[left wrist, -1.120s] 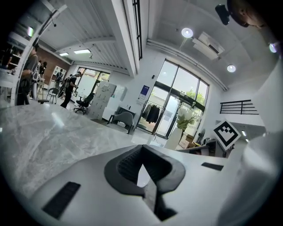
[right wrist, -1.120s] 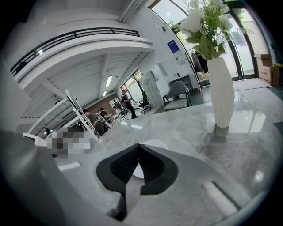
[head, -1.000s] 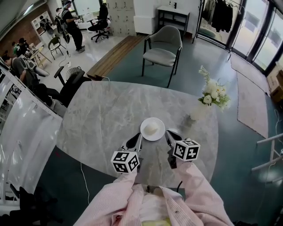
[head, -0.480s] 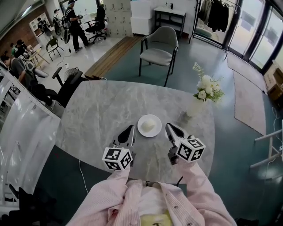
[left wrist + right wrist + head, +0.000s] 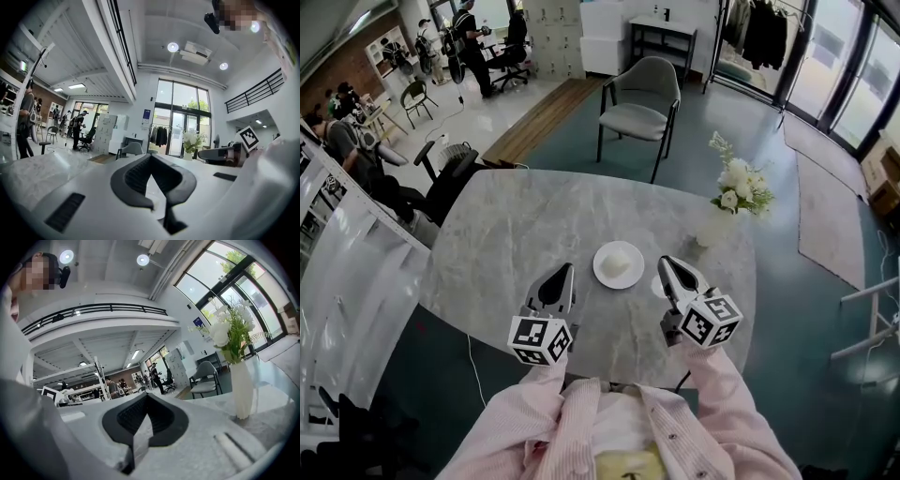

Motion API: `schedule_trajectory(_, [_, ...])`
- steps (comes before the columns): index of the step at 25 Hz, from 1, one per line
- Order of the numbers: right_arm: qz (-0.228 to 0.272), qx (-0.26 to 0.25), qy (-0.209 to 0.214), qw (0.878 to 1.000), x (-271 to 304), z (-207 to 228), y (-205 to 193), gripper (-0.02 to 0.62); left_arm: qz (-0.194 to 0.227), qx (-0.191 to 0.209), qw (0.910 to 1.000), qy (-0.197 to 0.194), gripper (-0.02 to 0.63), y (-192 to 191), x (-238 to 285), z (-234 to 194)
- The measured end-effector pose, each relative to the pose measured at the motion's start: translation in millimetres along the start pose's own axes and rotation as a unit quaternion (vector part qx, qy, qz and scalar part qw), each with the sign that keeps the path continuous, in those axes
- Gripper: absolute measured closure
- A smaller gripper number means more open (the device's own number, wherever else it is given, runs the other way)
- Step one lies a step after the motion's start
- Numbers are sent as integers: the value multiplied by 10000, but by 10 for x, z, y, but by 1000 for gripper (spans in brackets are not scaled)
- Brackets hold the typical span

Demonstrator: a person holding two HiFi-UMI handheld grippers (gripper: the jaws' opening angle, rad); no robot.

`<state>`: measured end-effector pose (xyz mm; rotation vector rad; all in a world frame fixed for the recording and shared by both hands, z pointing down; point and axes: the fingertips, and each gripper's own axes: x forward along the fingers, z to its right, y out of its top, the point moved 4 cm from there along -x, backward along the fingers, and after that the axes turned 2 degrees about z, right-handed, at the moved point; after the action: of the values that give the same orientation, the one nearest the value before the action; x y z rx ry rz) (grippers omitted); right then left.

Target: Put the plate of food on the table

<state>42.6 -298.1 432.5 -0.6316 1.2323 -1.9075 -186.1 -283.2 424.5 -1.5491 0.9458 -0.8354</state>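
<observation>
What the pale, rounded food (image 5: 620, 269) is cannot be made out from above. It lies on a small round white plate (image 5: 602, 261), which rests near the middle of the grey, veined marble counter (image 5: 506, 234). Neither gripper view shows the plate. The left hand-held gripper (image 5: 562, 272) and right hand-held gripper (image 5: 666, 263) flank it, clear of its rim, each with jaws pressed together on nothing. A second ago their tips were against the rim.
</observation>
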Motion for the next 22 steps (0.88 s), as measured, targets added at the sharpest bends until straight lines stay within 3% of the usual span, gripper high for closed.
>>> schedule_trajectory(22, [7,-293,-170,9994,-53,65,-17,591,-43,97,9997,212,607,-16,-67,-64])
